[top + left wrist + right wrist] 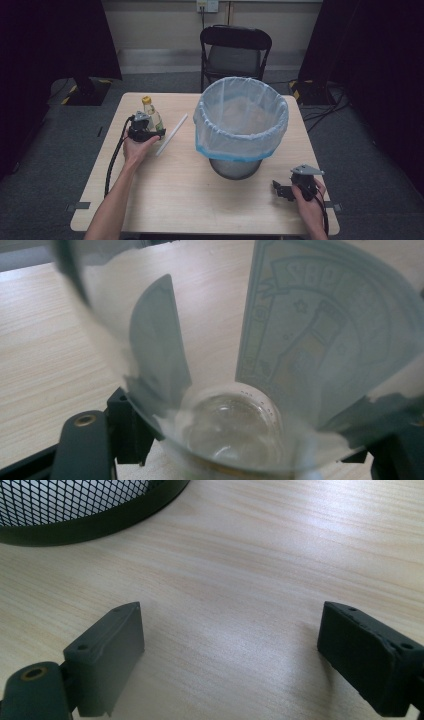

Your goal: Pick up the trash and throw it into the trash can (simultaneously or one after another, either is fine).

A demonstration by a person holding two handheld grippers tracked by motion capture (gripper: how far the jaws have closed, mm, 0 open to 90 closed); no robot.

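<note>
1. Bottle with the yellow cap sits upright on the bench's left side, clamped in my left gripper.
2. My right gripper is wide open, holding nothing, near the lined bin.

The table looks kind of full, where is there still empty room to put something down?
The widest bare wood on the table lies along the near edge, between the two forearms, in front of the lined bin. Another free strip runs right of the bin. It is crowded at the far left, where the left gripper holds the bottle beside the white straw.
</note>
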